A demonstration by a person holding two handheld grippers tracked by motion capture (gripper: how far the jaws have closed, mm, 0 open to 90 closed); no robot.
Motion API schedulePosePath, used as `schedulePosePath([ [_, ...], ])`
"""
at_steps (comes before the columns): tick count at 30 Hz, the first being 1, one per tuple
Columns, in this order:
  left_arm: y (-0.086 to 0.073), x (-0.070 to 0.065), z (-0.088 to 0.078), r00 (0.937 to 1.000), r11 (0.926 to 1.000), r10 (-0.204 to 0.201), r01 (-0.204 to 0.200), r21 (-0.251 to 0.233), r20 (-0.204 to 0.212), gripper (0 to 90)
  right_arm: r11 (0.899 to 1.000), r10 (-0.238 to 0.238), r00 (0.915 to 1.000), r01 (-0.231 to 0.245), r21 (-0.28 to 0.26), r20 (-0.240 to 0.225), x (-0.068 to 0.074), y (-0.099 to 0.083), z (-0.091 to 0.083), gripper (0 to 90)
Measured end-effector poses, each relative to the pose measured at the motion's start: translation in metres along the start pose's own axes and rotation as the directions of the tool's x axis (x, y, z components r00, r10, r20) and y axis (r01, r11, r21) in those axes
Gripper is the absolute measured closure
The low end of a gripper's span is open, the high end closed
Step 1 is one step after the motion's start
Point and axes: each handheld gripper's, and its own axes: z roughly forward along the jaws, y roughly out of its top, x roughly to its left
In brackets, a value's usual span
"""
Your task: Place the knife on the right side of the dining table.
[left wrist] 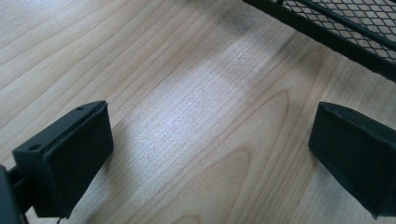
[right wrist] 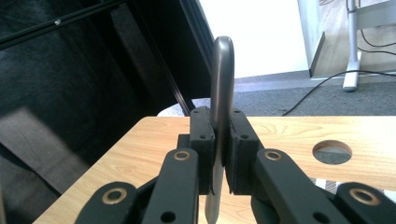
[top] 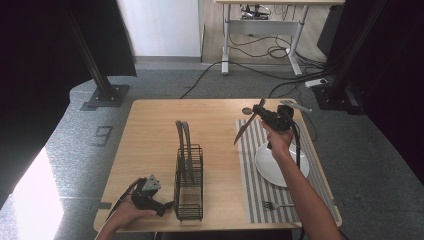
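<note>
The right forearm reaches in from the near edge and stretches over the plate (top: 282, 164) toward the far right of the bench (top: 150, 150), the wrist raised so that the right tongs (top: 261, 113) hang above the far end of the striped mat (top: 255, 187); those tongs are clamped on a knife (top: 246, 128), which in the high view slants down and to the left, its tip over the bare wood just beside the mat's left edge; in the right gripper view the knife (right wrist: 222, 84) stands upright between the two black pads, its rounded end rising above them, the far bench edge and a round hole (right wrist: 332, 151) in the bench top beyond; the left hand (top: 125, 214) lies low at the near left corner, close to the bench's front edge, with the left tongs (top: 167, 205) pointing right toward the wire rack (top: 189, 185); the left gripper view shows those tongs (left wrist: 210, 154) spread wide over bare wood with nothing between the pads, and the mesh of the rack (left wrist: 345, 28) just ahead; the rack stands near the middle of the bench, two dark curved pieces rising from its far end; a fork (top: 275, 205) lies on the mat near the front edge, apart from the plate; between rack and mat runs an open strip of wood, and the far left of the bench is open too.
</note>
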Motion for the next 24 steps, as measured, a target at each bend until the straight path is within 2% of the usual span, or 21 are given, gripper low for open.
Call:
schedulePosePath([
  [6, 0.000, 0.000, 0.000, 1.0000, 1.0000, 0.000, 0.000, 0.000, 0.000, 0.0, 1.000, -0.001, 0.9995, 0.001, -0.007, 0.032, -0.008, 0.001, 0.003, 82.7],
  [18, 0.000, 0.000, 0.000, 1.0000, 1.0000, 0.000, 0.000, 0.000, 0.000, 0.0, 0.998, 0.050, 0.9929, -0.048, -0.029, 0.107, -0.038, 0.001, 0.000, 82.7],
  [24, 0.000, 0.000, 0.000, 1.0000, 1.0000, 0.000, 0.000, 0.000, 0.000, 0.0, 0.997, 0.067, 0.9907, -0.062, -0.041, 0.119, -0.048, 0.002, 0.004, 82.6],
])
